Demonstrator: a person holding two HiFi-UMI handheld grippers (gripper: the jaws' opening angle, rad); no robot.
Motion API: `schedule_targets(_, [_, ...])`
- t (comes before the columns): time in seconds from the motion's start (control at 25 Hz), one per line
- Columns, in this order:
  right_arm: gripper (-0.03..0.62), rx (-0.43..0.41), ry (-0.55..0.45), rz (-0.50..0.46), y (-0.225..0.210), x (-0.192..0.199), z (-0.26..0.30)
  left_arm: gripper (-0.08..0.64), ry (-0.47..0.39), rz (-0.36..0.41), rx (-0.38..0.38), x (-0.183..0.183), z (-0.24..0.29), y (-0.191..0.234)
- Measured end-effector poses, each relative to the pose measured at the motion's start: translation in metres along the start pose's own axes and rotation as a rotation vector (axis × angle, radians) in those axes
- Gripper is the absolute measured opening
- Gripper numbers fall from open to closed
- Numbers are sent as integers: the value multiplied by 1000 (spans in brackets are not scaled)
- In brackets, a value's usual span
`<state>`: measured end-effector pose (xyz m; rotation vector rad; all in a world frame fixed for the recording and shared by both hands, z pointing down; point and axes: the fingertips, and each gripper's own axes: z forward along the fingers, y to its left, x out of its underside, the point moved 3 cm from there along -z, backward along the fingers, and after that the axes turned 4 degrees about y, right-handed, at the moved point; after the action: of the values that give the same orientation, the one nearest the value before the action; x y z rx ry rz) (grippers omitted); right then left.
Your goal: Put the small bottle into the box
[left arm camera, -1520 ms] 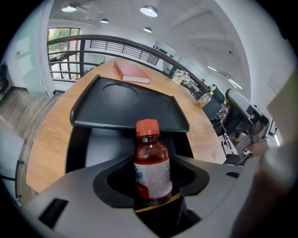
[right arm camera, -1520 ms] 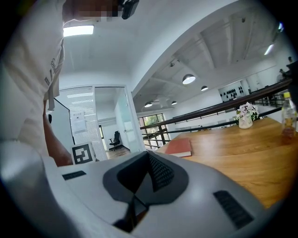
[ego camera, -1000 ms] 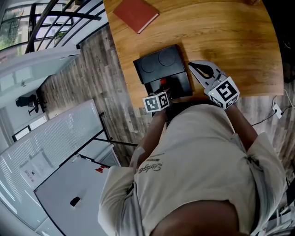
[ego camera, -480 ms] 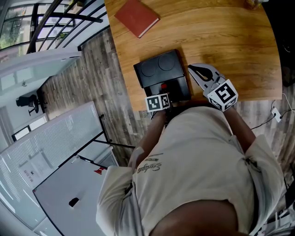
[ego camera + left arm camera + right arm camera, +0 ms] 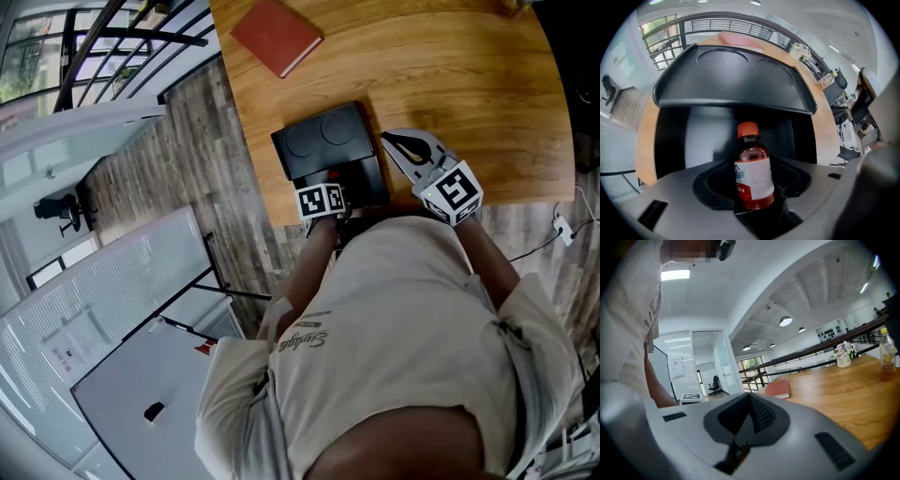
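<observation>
The left gripper (image 5: 333,181) is clamping the small red-capped bottle (image 5: 753,171) upright over the open black box (image 5: 731,89). The right gripper (image 5: 750,414) is idling beside it, jaws pressed together on nothing. The bottle is probably not touching the floor yet, so it should be lowered straight down, seated, then let go.

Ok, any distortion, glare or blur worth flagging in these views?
Left gripper view: fisheye bows the black plastic box, interior shadowed, small brown red-capped bottle sharp. Right gripper view: ceiling light panel blown out. Head view: sharp, evenly lit.
</observation>
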<state>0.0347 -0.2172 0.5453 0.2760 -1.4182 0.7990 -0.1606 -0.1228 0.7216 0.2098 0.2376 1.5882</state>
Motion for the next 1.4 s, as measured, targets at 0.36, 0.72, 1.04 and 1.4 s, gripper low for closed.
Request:
schedule_targets(0.36, [-5, -15, 1, -2, 10, 1, 3, 249, 4, 4, 43, -1, 0, -3])
schedule_targets(0.72, [-5, 13, -8, -22, 27, -5, -4, 249, -60, 4, 95, 3, -9, -6])
schedule_targets(1.04, [-6, 22, 19, -44, 49, -10, -4, 249, -165, -5, 184, -6, -30, -9])
schedule_targets(1.4, [-5, -22, 53, -66, 67, -22, 25, 238, -289, 93, 231, -38, -76, -10])
